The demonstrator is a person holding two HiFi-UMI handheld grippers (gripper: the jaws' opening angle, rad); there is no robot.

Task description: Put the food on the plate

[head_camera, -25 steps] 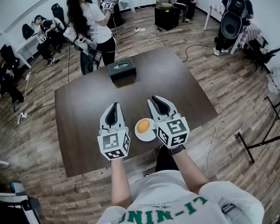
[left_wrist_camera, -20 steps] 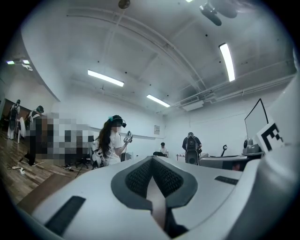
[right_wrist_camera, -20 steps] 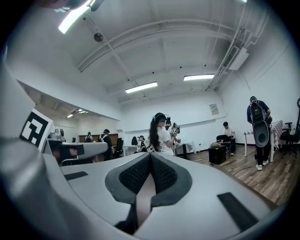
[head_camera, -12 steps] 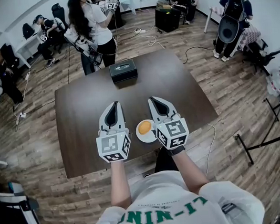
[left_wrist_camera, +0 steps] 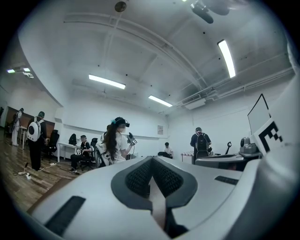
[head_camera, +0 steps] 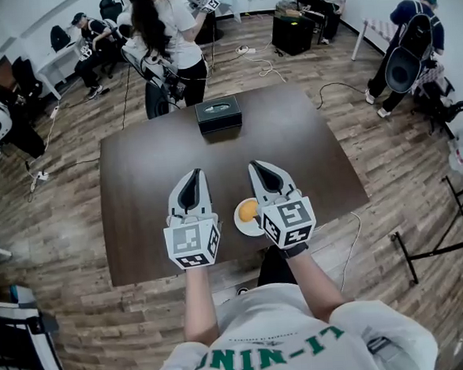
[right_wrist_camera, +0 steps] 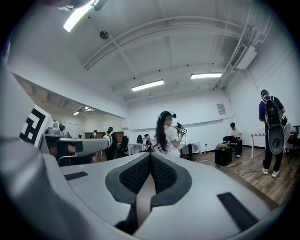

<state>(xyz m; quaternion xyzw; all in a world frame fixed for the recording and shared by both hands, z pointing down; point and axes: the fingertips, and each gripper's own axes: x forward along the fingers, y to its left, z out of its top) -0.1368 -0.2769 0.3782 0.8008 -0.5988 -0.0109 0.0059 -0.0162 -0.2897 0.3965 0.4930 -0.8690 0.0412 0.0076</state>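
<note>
A round orange piece of food (head_camera: pixel 248 210) lies on a small white plate (head_camera: pixel 242 223) near the front edge of the dark brown table (head_camera: pixel 137 195). My right gripper (head_camera: pixel 256 166) is just right of the plate, its marker cube overlapping the plate's right rim, and its jaws are shut and empty. My left gripper (head_camera: pixel 193 173) is a little to the left of the plate, also shut on nothing. In the left gripper view (left_wrist_camera: pixel 151 160) and the right gripper view (right_wrist_camera: pixel 150 155) the ribbed pads meet, and both point level across the room.
A black tissue box (head_camera: pixel 218 114) stands at the table's far edge. A person in a white shirt (head_camera: pixel 169 34) stands just beyond it holding grippers. Other people, chairs and cables on the wooden floor (head_camera: pixel 83 325) surround the table.
The head view has shifted a little, so the table sits slightly lower and further right. Both grippers stay beside the plate with the food on it.
</note>
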